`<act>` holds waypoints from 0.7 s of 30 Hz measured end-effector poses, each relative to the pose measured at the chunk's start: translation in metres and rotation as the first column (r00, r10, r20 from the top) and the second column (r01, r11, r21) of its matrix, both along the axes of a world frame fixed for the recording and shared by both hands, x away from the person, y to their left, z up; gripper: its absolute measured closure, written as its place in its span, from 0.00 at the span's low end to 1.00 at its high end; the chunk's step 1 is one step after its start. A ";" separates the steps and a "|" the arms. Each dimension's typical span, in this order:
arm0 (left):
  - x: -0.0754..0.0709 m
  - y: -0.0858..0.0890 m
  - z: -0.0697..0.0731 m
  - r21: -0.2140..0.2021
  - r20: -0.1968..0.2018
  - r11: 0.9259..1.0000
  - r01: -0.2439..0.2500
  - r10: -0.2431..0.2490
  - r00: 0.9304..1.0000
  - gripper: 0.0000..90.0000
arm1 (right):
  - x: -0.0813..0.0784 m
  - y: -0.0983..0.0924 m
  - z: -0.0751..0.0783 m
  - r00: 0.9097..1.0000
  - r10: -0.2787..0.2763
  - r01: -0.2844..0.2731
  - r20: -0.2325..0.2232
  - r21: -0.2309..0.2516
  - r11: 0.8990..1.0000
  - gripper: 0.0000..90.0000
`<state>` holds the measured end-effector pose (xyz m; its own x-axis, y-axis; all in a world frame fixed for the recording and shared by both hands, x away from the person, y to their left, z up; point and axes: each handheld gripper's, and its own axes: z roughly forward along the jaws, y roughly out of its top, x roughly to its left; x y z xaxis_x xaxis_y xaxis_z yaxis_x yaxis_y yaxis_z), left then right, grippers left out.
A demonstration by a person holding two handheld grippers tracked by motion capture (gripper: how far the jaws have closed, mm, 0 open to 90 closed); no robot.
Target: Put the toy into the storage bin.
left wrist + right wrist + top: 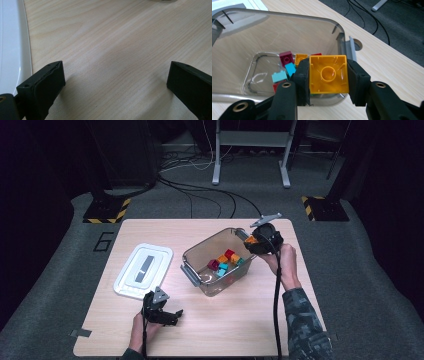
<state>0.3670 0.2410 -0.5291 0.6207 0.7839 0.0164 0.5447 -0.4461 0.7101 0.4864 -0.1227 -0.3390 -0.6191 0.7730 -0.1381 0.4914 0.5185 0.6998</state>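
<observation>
**Right gripper clamps a yellow brick over the box; left gripper spread wide on the table**

The right gripper (329, 77) grasps one square yellow plastic building brick (329, 75). Its two black fingers (302, 80) press on the left and the right side of the brick, so they are apart only as wide as the brick itself. The hollow underside of the brick, with one round tube in the middle, faces the camera of this gripper. In the high view the right gripper (256, 241) is at the far right rim of the clear rectangular plastic storage box (192, 270), and the brick (250, 240) shows as a small orange-yellow spot at the fingertips.

Behind and below the fingers, on the bottom of the box, lie more small bricks. I can count two turquoise bricks (283, 73), one dark red brick (286, 58), one orange brick (300, 58) and parts of two bright red bricks (277, 87); some others are hidden behind the fingers, so the full number I cannot tell.

The left gripper (165, 312) is released: its two fingers (46, 85) stand far apart and nothing is between them, only the bare light wooden table top (120, 62). Just beside its left finger is the edge of one white rectangular plastic lid (11, 50), which lies flat on the table.
</observation>
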 end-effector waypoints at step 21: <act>0.000 0.000 0.000 0.006 0.000 1.000 -0.001 0.001 1.000 0.02 | 0.004 0.020 -0.013 1.000 -0.010 0.010 -0.003 0.051 0.999 0.14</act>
